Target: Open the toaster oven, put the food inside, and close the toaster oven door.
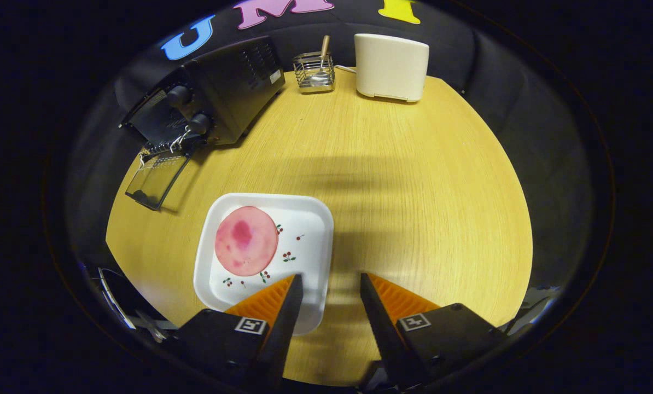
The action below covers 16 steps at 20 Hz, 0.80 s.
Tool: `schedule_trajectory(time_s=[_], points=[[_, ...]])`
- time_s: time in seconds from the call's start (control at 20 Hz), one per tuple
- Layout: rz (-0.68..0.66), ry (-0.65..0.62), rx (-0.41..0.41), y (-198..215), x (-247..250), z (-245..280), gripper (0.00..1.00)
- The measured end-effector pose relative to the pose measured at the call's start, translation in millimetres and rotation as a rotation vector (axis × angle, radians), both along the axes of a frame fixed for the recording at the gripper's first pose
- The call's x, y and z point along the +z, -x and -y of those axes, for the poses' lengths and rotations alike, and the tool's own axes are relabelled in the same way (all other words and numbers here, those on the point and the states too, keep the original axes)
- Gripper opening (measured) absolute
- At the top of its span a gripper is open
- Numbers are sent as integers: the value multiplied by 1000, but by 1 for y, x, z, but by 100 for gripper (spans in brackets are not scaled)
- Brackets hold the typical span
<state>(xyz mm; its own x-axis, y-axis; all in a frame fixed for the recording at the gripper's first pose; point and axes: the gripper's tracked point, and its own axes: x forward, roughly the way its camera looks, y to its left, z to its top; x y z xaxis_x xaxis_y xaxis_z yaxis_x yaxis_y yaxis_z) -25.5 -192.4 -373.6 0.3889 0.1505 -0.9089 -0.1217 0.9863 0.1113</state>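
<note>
Oven (206, 104) stands far left of the plate (310, 246) on the desk (414, 191), door (154, 180) already dropped open. Ham (246, 241) lies flat on the plate's left half: thin, limp, probably slippery, best pinched at its edge. Jaws (331, 284) hang released and empty over the plate's right rim.

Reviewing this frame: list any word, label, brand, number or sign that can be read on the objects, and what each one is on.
No text can be read on any object.
Toaster oven: a pale sticker on its side, too small to read.
Toaster oven knobs: markings blurred.
Gripper, open above the table: square coded tags on both fingers, patterns rather than words.
Plate: cherry pictures, no words.
</note>
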Motion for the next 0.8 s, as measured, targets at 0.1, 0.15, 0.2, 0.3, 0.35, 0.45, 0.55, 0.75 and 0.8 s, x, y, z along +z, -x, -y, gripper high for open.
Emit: schedule_trajectory(time_s=[0.1, 0.15, 0.2, 0.3, 0.35, 0.45, 0.55, 0.75, 0.8], points=[[-9, 23, -3, -1, -3, 4, 61], [-15, 18, -12, -1, -4, 4, 54], [-30, 9, -25, 1, -1, 1, 44], [-62, -25, -39, 2, -3, -4, 25], [-69, -44, -50, 1, -3, -3, 17], [-85, -93, -87, -1, -4, -2, 11], [-92, -130, -94, 0, -3, -4, 9], [-93, -177, -92, 0, -3, -4, 6], [-98, -192, -105, 0, -3, -5, 5]])
